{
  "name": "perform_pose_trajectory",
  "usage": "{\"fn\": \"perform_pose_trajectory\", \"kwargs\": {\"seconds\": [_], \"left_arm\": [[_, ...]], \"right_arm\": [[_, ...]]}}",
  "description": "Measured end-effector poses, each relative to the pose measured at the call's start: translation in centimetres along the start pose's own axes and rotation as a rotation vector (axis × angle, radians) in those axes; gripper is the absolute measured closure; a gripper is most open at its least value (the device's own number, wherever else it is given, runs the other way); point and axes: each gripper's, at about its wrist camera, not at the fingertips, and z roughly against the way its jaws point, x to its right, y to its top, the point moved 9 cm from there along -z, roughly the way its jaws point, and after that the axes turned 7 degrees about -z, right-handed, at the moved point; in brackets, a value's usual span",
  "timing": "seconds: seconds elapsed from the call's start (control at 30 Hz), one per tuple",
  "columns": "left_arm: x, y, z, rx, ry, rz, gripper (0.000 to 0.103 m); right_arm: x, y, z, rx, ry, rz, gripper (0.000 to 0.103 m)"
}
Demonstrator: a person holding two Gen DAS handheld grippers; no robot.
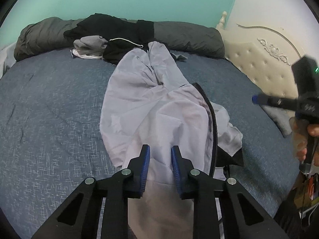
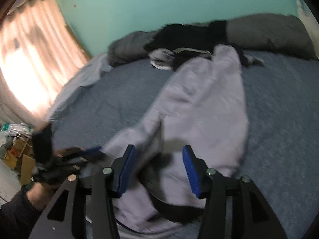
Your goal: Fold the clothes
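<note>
Pale lilac garment point(image 1: 151, 107) was thin, smooth matt cloth with a black ribbed band (zip edge, maybe). Blue bedcover point(image 1: 49, 107) looked woven, flecked, slightly rough. Left gripper point(image 1: 160, 166) was matt black plastic with ridged blue pads point(image 1: 147, 165) and shiny metal pins. Headboard point(image 1: 257, 63) at the bed's right edge was tufted cream padding, faint sheen.

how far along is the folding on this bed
Early. Nothing looks folded yet. In hand: the left gripper has its jaws around a bunch of the light grey garment, which lies long and rumpled on the blue bedspread. The right gripper is open and empty. Left: this garment, plus the black clothes heaped behind.
</note>
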Motion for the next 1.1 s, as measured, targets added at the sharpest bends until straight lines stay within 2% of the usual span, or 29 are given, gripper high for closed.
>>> {"fn": "perform_pose_trajectory", "kwargs": {"seconds": [0.2, 0.33, 0.5, 0.67, 0.9, 1.0, 1.07, 1.1], "left_arm": [[0.8, 0.2, -0.3, -0.022, -0.031, 0.001, 0.078], [1.0, 0.2, -0.6, -0.038, -0.025, 0.002, 0.075], [0.8, -0.2, -0.9, -0.048, -0.013, 0.01, 0.072], [0.4, -0.7, -1.1, -0.055, -0.02, 0.033, 0.067], [0.8, -1.0, -1.7, -0.074, -0.048, 0.035, 0.068], [1.1, -1.0, -1.8, -0.077, -0.072, 0.037, 0.076], [1.2, -1.0, -1.8, -0.074, -0.074, 0.024, 0.089], [1.3, -1.0, -1.8, -0.073, -0.07, 0.014, 0.09]], "right_arm": [[6.3, -3.4, -1.6, -0.1, -0.147, -0.01, 0.053], [8.3, -5.5, -3.4, -0.163, -0.158, -0.061, 0.053], [8.4, -7.0, -5.3, -0.207, -0.141, -0.074, 0.053], [8.1, -7.6, -6.3, -0.221, -0.112, -0.097, 0.053], [8.0, -7.8, -6.9, -0.236, -0.105, -0.113, 0.053], [7.9, -7.8, -7.0, -0.243, -0.098, -0.122, 0.053], [7.9, -7.8, -7.0, -0.248, -0.094, -0.127, 0.053], [7.9, -7.8, -7.0, -0.248, -0.094, -0.13, 0.053]]}}
